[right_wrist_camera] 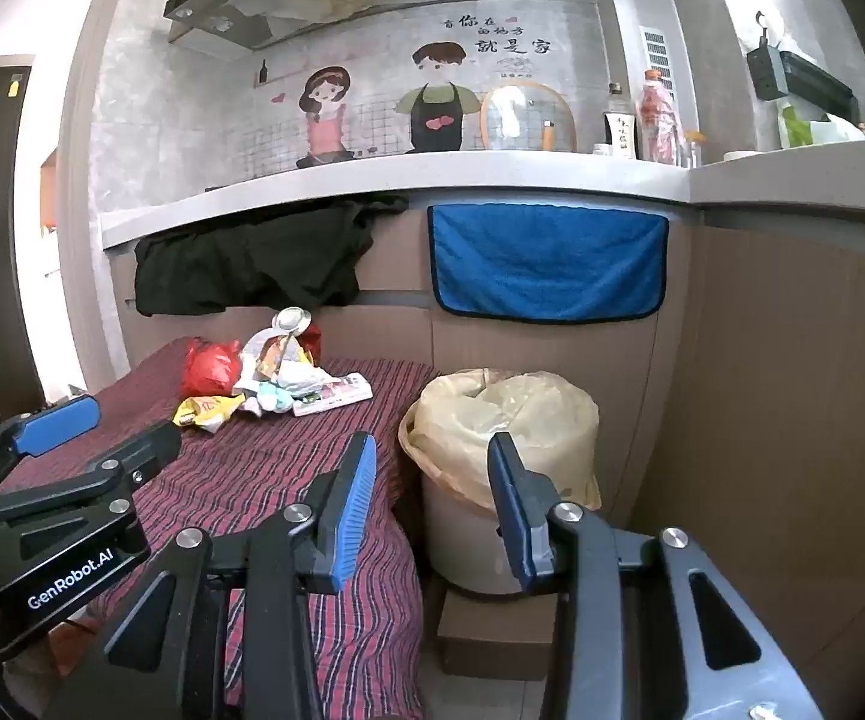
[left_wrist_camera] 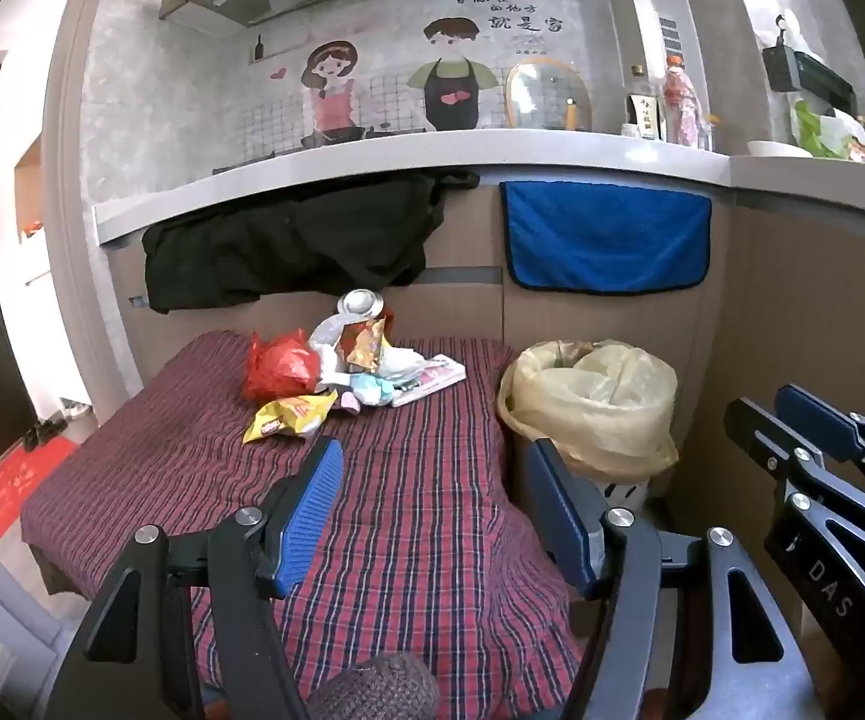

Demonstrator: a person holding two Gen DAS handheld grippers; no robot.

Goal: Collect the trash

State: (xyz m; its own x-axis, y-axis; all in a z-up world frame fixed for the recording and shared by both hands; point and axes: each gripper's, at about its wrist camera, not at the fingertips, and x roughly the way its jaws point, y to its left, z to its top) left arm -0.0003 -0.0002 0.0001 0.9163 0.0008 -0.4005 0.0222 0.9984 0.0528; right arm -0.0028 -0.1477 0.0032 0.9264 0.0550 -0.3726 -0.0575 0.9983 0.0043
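Observation:
A heap of trash (left_wrist_camera: 348, 366) (right_wrist_camera: 264, 372) lies at the far end of a low table under a red plaid cloth (left_wrist_camera: 402, 528) (right_wrist_camera: 288, 468). In it are a red plastic bag (left_wrist_camera: 279, 363), a yellow snack wrapper (left_wrist_camera: 288, 414), a silver can (left_wrist_camera: 361, 303) and crumpled papers. Right of the table stands a bin with a yellowish liner (left_wrist_camera: 594, 402) (right_wrist_camera: 504, 420). My left gripper (left_wrist_camera: 432, 450) (right_wrist_camera: 114, 426) hovers open over the cloth, short of the heap. My right gripper (right_wrist_camera: 432, 444) (left_wrist_camera: 792, 420) is open and empty, in front of the bin.
A black garment (left_wrist_camera: 288, 246) and a blue towel (left_wrist_camera: 606, 234) hang from the grey counter's edge (left_wrist_camera: 432, 159) behind the table. The bin sits on a cardboard box (right_wrist_camera: 492, 630). A wood-panel wall closes the right side. A red floor mat (left_wrist_camera: 12, 492) lies left.

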